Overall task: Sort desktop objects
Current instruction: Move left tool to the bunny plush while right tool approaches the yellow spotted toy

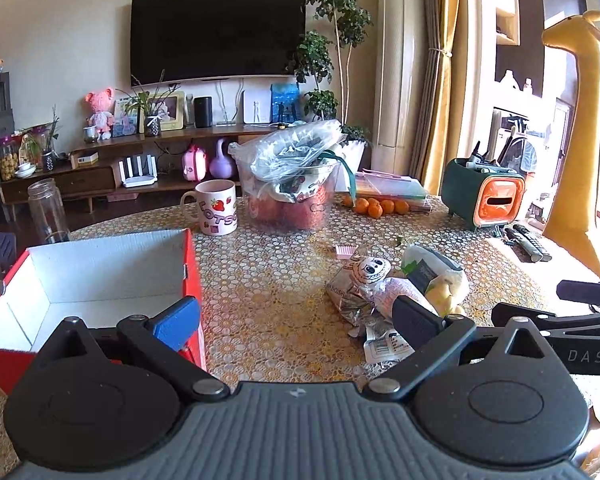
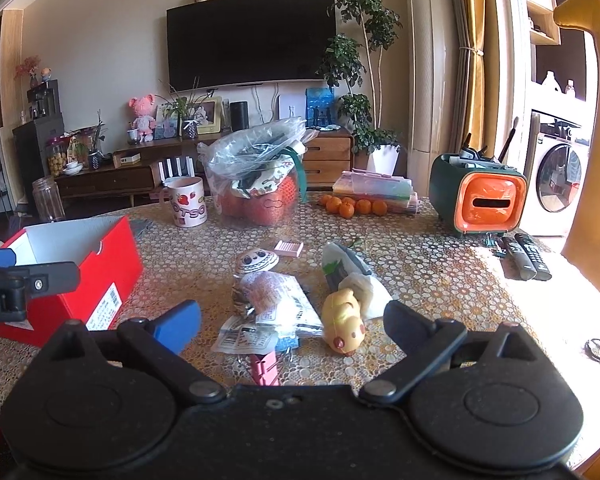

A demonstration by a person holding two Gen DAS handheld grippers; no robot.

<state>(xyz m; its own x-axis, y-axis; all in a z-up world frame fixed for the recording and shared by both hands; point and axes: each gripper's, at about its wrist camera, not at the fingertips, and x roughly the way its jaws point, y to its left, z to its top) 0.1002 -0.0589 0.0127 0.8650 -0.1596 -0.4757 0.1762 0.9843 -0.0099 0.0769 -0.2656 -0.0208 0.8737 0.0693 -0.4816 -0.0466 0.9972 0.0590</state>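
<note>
Patterned table, red box at left edge, snack packets mid-table, both tongs wide, holding nothing

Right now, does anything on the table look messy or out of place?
Yes. A heap of crumpled snack packets sprawls mid-table, overlapping, with a yellow toy on its side against them. The red box beside it is open and looks empty.

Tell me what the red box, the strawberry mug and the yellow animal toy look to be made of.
Red box: cardboard by the look, glossy red outside, matt white inside, with thin folded walls and a printed label.
Strawberry mug: likely glazed ceramic; thick rim, shiny printed surface.
Yellow animal toy: probably hard plastic, smooth and slightly glossy.
</note>
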